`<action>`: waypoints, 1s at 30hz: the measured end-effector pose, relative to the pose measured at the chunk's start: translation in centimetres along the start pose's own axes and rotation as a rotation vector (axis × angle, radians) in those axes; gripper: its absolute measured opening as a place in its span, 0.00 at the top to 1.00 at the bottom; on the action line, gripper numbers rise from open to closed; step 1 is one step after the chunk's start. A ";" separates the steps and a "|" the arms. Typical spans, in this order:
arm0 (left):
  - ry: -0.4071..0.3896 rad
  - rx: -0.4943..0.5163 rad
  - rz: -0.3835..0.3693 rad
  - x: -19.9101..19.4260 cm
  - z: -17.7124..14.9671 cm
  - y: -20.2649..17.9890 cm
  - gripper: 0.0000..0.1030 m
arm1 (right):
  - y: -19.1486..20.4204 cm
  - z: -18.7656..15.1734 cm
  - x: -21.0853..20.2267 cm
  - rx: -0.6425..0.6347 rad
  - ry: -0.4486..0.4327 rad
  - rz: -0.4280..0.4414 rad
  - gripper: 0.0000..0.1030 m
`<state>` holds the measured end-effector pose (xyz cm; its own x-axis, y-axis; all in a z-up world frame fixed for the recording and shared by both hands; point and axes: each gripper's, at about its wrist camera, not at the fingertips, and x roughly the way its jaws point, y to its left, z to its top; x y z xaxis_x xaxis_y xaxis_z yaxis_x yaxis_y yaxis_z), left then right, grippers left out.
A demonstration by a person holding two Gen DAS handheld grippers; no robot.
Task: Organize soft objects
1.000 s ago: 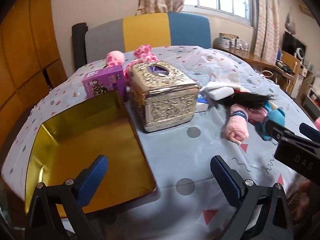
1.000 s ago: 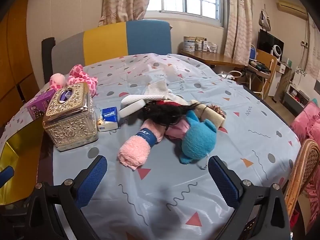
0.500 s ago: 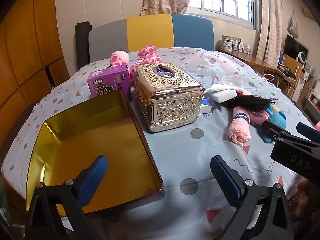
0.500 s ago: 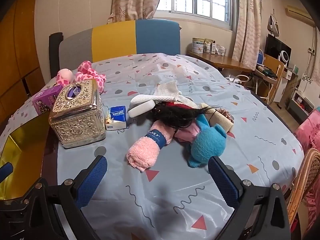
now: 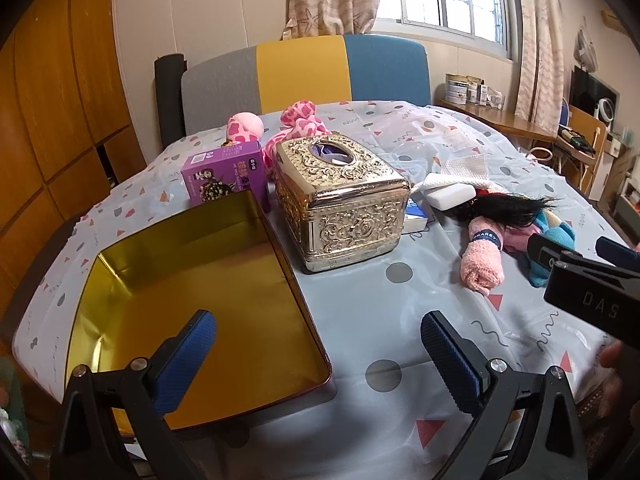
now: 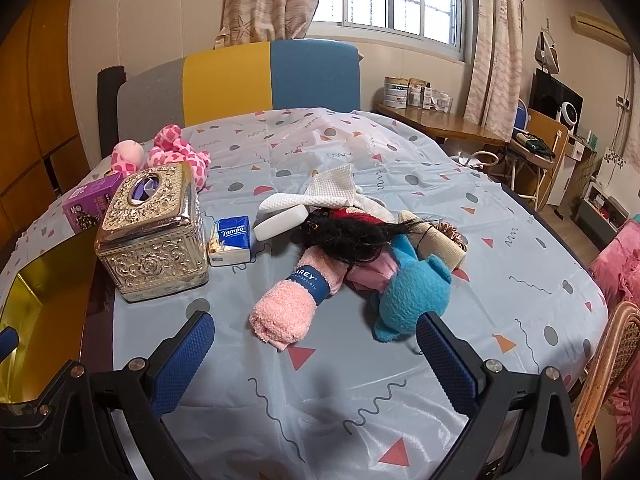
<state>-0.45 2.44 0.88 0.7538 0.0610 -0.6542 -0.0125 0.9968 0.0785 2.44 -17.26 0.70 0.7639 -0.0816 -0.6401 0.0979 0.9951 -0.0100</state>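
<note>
A heap of soft things lies mid-table: a rolled pink towel [image 6: 296, 300] with a blue band, a blue plush [image 6: 412, 292], a black wig [image 6: 352, 236], a white cloth [image 6: 328, 192] and a pink spotted plush [image 6: 176, 152] at the far left. The towel also shows in the left wrist view [image 5: 482, 256]. An empty gold tin tray [image 5: 192, 300] lies at the table's near left. My left gripper [image 5: 318, 350] is open over the tray's right edge. My right gripper [image 6: 314, 354] is open, just short of the towel and blue plush.
An ornate gold tissue box [image 6: 154, 236] stands between tray and heap, with a purple carton [image 5: 224, 178] behind it and a Tempo tissue pack [image 6: 231, 240] and white bar [image 6: 280, 218] beside it. A rattan chair [image 6: 612, 356] is at the right edge.
Both grippers have pulled back and risen slightly, so the table objects look a little farther and lower. Jaws stay open; no object has moved.
</note>
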 end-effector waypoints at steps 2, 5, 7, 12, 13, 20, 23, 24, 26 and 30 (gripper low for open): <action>-0.005 0.005 0.004 -0.1 0.0 0.0 0.00 | -0.2 0.1 -0.1 0.004 -0.004 -0.001 0.00; -0.007 0.015 0.008 -0.3 0.0 -0.2 0.00 | -0.5 0.3 -0.1 0.012 -0.007 -0.003 0.00; -0.010 0.022 0.009 -0.4 -0.1 -0.3 0.00 | -0.7 0.4 -0.2 0.016 -0.011 -0.006 0.00; -0.010 0.037 0.010 -0.5 -0.1 -0.7 0.00 | -1.3 0.6 -0.2 0.028 -0.016 -0.010 0.00; -0.010 0.039 0.010 -0.5 -0.1 -0.8 0.00 | -1.4 0.7 -0.2 0.031 -0.017 -0.012 0.00; -0.008 0.052 0.011 -0.5 -0.2 -1.2 0.00 | -2.3 1.2 -0.2 0.047 -0.027 -0.020 0.00; -0.006 0.057 0.010 -0.4 -0.2 -1.3 0.00 | -2.9 1.7 -0.1 0.053 -0.035 -0.028 0.00; -0.006 0.060 0.011 -0.4 -0.2 -1.4 0.00 | -3.2 2.0 -0.1 0.057 -0.037 -0.030 0.00; -0.008 0.064 0.011 -0.4 -0.1 -1.5 0.00 | -3.7 2.5 -0.1 0.064 -0.044 -0.039 0.00; -0.007 0.069 0.006 -0.4 0.0 -1.7 0.00 | -4.9 3.7 0.2 0.076 -0.061 -0.058 0.00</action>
<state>-0.76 0.77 1.00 0.7584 0.0665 -0.6484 0.0278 0.9906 0.1341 4.46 -22.39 3.49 0.7929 -0.1444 -0.5919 0.1891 0.9819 0.0138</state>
